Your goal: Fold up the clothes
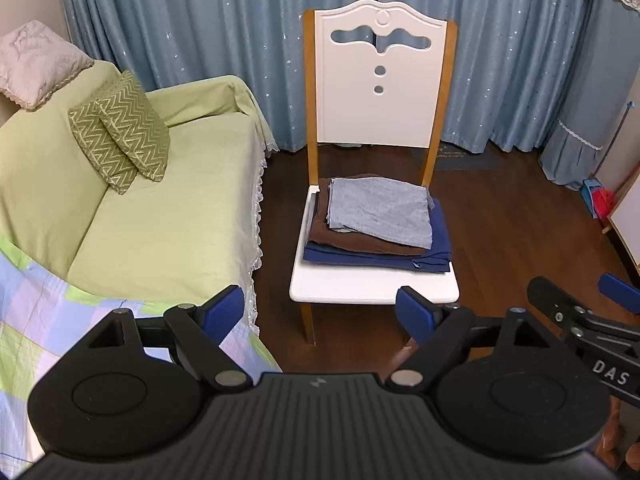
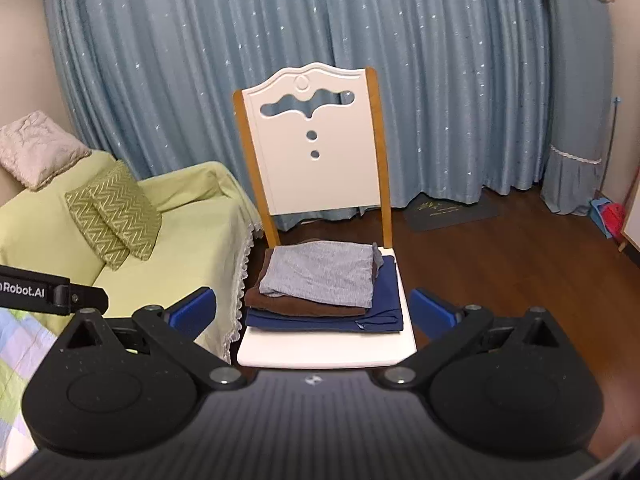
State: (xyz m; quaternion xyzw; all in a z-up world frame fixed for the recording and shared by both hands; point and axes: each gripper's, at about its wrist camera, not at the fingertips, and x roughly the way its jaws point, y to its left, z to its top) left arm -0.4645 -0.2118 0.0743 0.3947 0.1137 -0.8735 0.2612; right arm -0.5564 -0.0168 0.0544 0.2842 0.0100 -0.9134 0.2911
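A stack of folded clothes sits on the white seat of a chair (image 1: 372, 288): a grey garment (image 1: 380, 208) on top, a brown one (image 1: 340, 236) under it, a dark blue one (image 1: 400, 260) at the bottom. In the right wrist view the grey garment (image 2: 320, 276), the brown one (image 2: 288, 304), the blue one (image 2: 384, 304) and the chair seat (image 2: 328, 350) show too. My left gripper (image 1: 320, 312) is open and empty, in front of the chair. My right gripper (image 2: 312, 312) is open and empty, just short of the seat's front edge.
A green-covered sofa (image 1: 160, 220) with two zigzag cushions (image 1: 124, 132) and a pink pillow (image 1: 36, 60) stands left of the chair. A patchwork quilt (image 1: 32, 320) lies at the near left. Blue curtains (image 1: 240, 20) hang behind. The floor (image 1: 520, 220) is dark wood.
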